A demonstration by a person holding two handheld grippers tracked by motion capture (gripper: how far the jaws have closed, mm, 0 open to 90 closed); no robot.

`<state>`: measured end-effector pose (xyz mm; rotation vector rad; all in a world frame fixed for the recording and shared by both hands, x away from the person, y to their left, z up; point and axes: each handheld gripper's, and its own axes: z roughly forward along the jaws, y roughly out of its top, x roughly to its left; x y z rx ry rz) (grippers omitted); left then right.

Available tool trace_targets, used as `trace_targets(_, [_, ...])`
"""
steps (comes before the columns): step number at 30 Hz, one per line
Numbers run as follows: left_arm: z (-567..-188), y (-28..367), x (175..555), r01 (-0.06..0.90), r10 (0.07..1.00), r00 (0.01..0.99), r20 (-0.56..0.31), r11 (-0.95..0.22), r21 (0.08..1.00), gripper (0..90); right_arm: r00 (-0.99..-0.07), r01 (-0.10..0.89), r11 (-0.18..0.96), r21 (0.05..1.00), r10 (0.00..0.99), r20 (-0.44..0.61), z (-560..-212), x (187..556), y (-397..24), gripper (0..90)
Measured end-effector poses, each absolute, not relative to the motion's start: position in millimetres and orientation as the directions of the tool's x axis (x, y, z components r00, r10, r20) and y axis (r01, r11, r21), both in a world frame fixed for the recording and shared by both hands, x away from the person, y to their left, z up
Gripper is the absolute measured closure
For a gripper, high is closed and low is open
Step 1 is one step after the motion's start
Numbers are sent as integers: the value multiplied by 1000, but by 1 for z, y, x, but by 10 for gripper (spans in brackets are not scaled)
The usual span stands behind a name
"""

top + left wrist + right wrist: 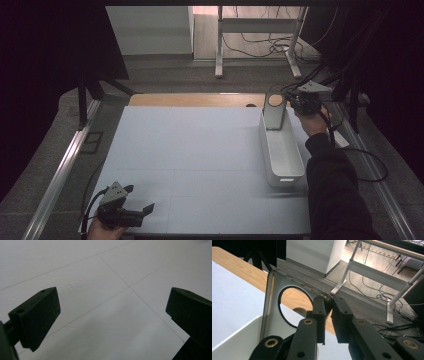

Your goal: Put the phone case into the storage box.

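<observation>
A dark, see-through phone case point(274, 111) with a large round hole stands upright at the far end of a long white bin point(266, 150) on the right of the table. My right gripper point(298, 103) is shut on the case's upper right edge. In the right gripper view the two black jaws point(330, 302) pinch the case point(273, 325) at its corner, above the bin's wall point(237, 337). At the table's near left corner my left gripper point(140, 197) rests low over the white mat, open point(112, 297) with nothing between its fingers.
The white mat point(190, 150) covers the table, with a strip of bare wood point(195, 100) along the far edge. Metal rails point(60, 170) run along both sides. Beyond the table stand a white desk frame point(220, 45) and loose floor cables point(260, 45).
</observation>
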<state>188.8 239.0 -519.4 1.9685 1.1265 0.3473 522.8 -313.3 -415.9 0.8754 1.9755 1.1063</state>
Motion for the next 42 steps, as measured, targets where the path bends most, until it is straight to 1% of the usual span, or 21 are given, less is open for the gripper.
trace_targets(10, [-520, 239, 189, 588, 812, 562, -155, -261, 765, 0, -523, 217, 388, 896, 821, -229, -420, 522, -316, 791])
trace_targets(11, [-520, 239, 189, 588, 812, 563, -154, -262, 765, 0, -521, 215, 388, 896, 822, -231, -420, 521, -316, 755])
trace_targets(24, [-520, 239, 189, 589, 812, 562, -157, -260, 766, 0, -530, 226, 396, 890, 816, -229, -420, 522, -315, 678])
trace_targets(29, [-520, 239, 189, 589, 812, 562, -156, -260, 765, 0, -529, 233, 398, 887, 817, -228, -420, 522, -314, 622])
trace_targets(35, [-520, 239, 189, 589, 812, 562, -157, -260, 765, 0, -530, 246, 378, 893, 823, -202, -418, 520, -315, 545])
trace_targets(42, [-520, 239, 190, 590, 812, 562, -158, -260, 764, 0, -522, 271, 361, 892, 834, -179, -416, 517, -318, 484])
